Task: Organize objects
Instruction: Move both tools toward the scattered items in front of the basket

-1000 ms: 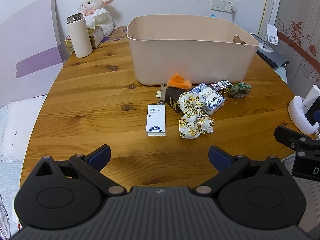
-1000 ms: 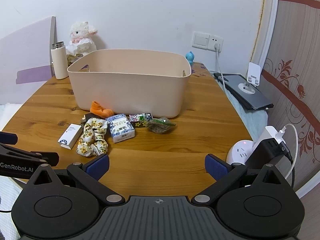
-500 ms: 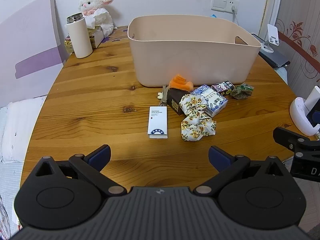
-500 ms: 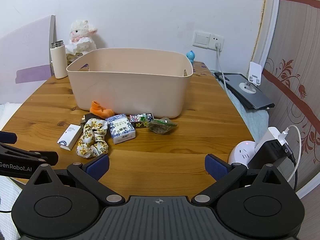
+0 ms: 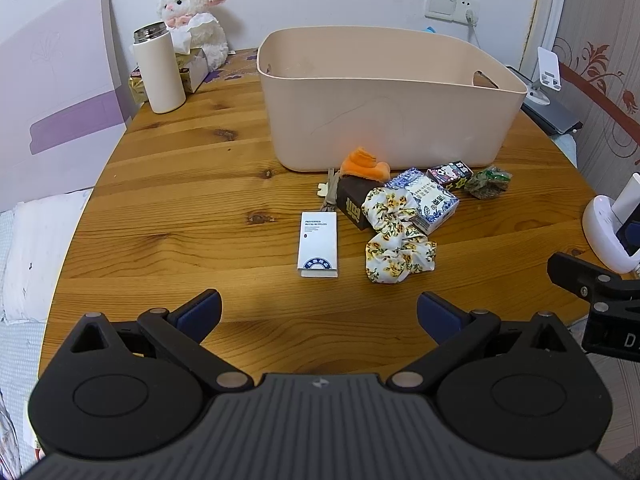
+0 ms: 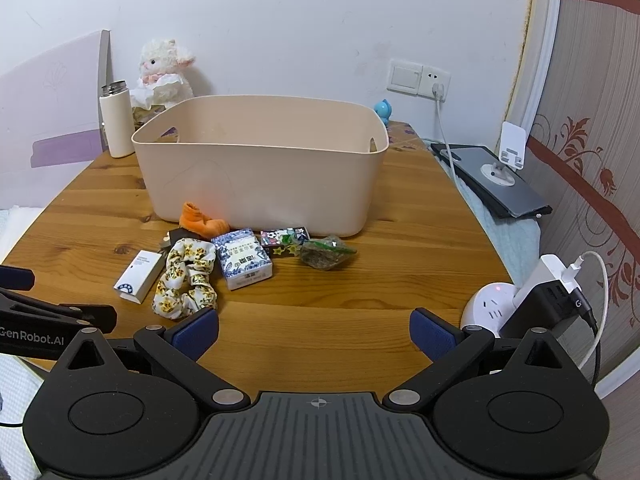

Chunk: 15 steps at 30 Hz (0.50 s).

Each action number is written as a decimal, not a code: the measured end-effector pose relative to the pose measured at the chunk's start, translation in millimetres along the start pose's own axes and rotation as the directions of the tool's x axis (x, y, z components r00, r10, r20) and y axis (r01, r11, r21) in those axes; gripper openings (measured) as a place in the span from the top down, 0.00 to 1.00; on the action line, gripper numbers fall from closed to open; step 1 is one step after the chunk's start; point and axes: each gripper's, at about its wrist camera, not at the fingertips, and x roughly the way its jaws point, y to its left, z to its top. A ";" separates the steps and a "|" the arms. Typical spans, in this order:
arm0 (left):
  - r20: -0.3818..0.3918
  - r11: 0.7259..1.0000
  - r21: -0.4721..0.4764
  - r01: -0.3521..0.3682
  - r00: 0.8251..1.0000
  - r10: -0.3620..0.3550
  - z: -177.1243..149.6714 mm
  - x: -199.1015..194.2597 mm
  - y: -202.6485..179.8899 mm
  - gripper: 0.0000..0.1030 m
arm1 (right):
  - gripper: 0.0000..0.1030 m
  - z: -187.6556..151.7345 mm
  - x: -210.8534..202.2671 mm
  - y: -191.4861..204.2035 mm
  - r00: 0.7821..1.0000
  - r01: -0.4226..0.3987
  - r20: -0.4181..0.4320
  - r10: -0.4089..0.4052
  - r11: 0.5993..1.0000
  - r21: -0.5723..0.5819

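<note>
At the bottom of each frame, the left claw (image 5: 319, 311) and right claw (image 6: 314, 328) gaped wide, holding nothing above the tabletop (image 5: 192, 184). One bin (image 5: 392, 112) stood mid-frame; one white box (image 5: 318, 244), one scrunchie (image 5: 396, 236) and one blue-patterned box (image 5: 430, 200) lay before it.

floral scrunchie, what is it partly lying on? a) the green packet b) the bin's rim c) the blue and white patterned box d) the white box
c: the floral scrunchie drapes over the near edge of the blue and white patterned box; it lies apart from the white box and the green packet, and in front of the beige bin.
</note>
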 end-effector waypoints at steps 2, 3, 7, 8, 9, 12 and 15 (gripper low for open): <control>-0.002 1.000 0.000 -0.001 1.000 0.001 0.6 2.3 1.6 0.00 | 0.00 0.5 2.6 0.3 1.000 -0.005 -0.003 0.005 1.000 0.000; -0.005 1.000 0.000 -0.001 1.000 0.001 0.9 3.5 2.3 0.00 | 0.00 0.8 4.1 1.0 1.000 -0.007 -0.004 0.007 1.000 0.000; -0.011 1.000 -0.005 0.001 1.000 -0.001 2.8 8.7 5.5 0.00 | 0.00 2.1 11.6 1.4 1.000 -0.024 -0.010 0.024 1.000 0.010; -0.011 1.000 -0.007 0.000 1.000 0.000 3.7 10.5 6.6 0.00 | 0.00 2.2 12.6 0.9 1.000 -0.027 -0.011 0.027 1.000 0.012; -0.011 1.000 -0.009 -0.002 1.000 0.002 4.3 12.1 8.1 0.00 | 0.00 2.8 14.8 1.2 0.999 -0.028 -0.015 0.029 1.000 0.012; -0.016 1.000 -0.020 -0.009 1.000 0.009 7.2 19.0 12.2 0.00 | 0.00 5.1 21.4 2.3 0.999 -0.036 -0.021 0.036 0.999 0.011; -0.027 0.999 -0.033 -0.014 1.000 0.013 10.2 27.8 17.8 0.00 | 0.00 6.9 28.2 5.0 0.999 -0.041 -0.026 0.041 0.999 0.006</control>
